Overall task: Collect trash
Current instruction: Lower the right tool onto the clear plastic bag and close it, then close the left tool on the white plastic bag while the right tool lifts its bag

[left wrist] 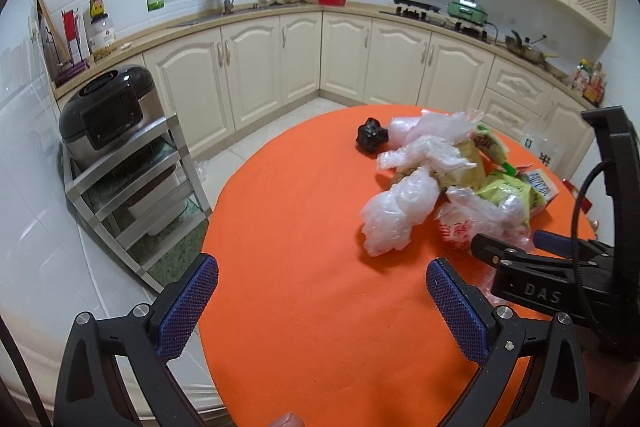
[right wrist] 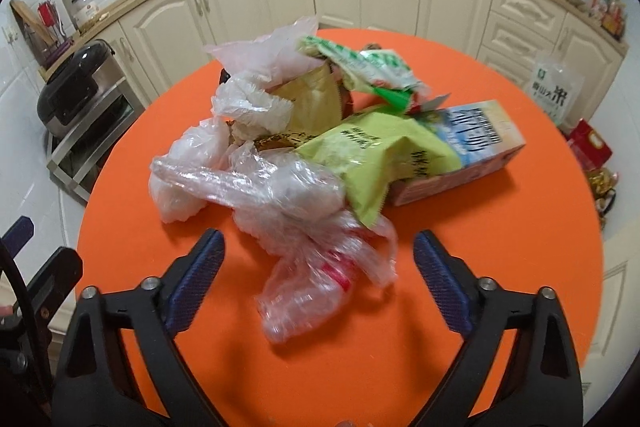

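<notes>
Right gripper (right wrist: pixel 318 267): jaws spread wide, nothing between the pads; a clear plastic bag (right wrist: pixel 304 291) lies in the gap, just ahead of the fingertips, not yet pinched.

Left gripper (left wrist: pixel 320 299): jaws spread, empty, hovering over bare orange table (left wrist: pixel 304 327); the trash pile sits ahead and to its right.

Trash pile, on the table, ahead of the right gripper:
- crumpled clear bags (right wrist: pixel 188 171), ahead-left;
- yellow-green snack wrapper (right wrist: pixel 384 155), straight ahead, overlapping the bags;
- carton (right wrist: pixel 472 143), ahead-right, partly under the wrapper;
- green-and-white wrapper (right wrist: pixel 360 67), far side of the pile;
- small black bag (left wrist: pixel 372 137), far-left edge as the left view shows it.

Risks, as judged:
- Thin film may slide out of the pads if only a loose fold is caught.
- Bags look tangled; lifting one could drag wrappers along and scatter them off the table edge.
- Closing too low may snag the orange cover.
- Right view is slightly blurred, so bag edges are uncertain.
- No bin visible; drop point unknown.
</notes>
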The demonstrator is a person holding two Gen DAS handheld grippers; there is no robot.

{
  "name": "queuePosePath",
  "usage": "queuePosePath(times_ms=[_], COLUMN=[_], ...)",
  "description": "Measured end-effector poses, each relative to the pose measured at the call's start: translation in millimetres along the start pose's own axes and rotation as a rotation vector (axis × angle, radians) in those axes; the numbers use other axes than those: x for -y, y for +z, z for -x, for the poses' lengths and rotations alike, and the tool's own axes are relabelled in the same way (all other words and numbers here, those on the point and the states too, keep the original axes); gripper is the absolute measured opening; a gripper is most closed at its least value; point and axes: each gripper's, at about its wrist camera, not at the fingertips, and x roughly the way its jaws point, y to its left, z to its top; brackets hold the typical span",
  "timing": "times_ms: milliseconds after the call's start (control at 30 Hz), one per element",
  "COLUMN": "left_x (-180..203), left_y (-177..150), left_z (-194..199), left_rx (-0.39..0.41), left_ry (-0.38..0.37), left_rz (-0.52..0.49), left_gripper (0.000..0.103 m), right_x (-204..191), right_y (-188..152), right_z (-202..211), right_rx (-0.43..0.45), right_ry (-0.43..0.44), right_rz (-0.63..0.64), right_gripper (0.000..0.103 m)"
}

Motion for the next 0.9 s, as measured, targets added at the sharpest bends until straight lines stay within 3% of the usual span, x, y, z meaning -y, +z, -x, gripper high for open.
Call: queuePosePath(times_ms=[67,267,533,833,900], left_x=[0,5,24,41,42], left_y=[1,4,13,30,34], left_z=[-6,-19,-48,-100,-110], left_rx=[-0.009,-0.021,-0.061,-0.109,-0.116], left_ry=[0.001,-0.008,-0.048,-0.029,-0.027], left_rz=[0.000,-0.016,-0.081,-0.160,-0.163], left_gripper=[0.102,0.102,0.102,0.102,0.098], right_x=[-1,8,32,57,60], right_y=[-1,-9,-21,-29,-32], right_z=[-8,-9,3,15,15], right_rx=[-0.018,0.006,0.010,0.010,0.007], right_ry=[0.005,0.053,0.109,0.159,0.167], right_rz=[0.004,0.000,-0.047,-0.110,-0.118], right_gripper=[0.068,0.042,0.035,0.033,0.033])
